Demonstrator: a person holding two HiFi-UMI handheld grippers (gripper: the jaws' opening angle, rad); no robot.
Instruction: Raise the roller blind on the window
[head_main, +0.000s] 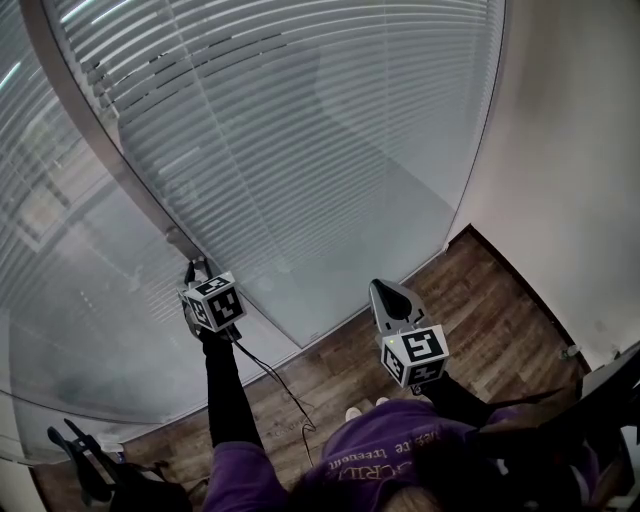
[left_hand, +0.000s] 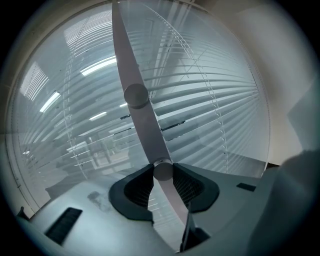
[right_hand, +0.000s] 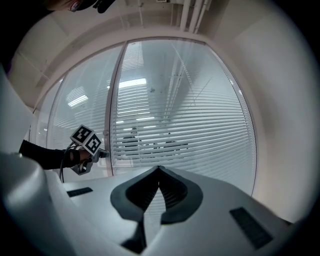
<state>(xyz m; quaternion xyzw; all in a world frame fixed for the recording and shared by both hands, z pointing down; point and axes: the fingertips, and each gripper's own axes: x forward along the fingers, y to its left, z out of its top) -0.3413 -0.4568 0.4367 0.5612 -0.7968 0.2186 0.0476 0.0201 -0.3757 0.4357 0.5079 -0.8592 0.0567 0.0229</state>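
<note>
Left gripper view: left tongs clamp a round knob on the post; right tongs closed, empty, blind ahead, wood floor below.

Purple printed shirt, black sleeves — grey left gripper and right gripper carry black-and-white marker cubes.

Blind slats, upper middle: pale, faintly shiny; metal or plastic, can't tell.
Glass, left: glossy, throwing back ceiling lights.
Frame post and knob: dull matt grey.
Floor, lower right: brown wood planks, low sheen.
Right gripper shell: smooth pale plastic; pads black, ribbed.
Sleeve: black matt cloth.
</note>
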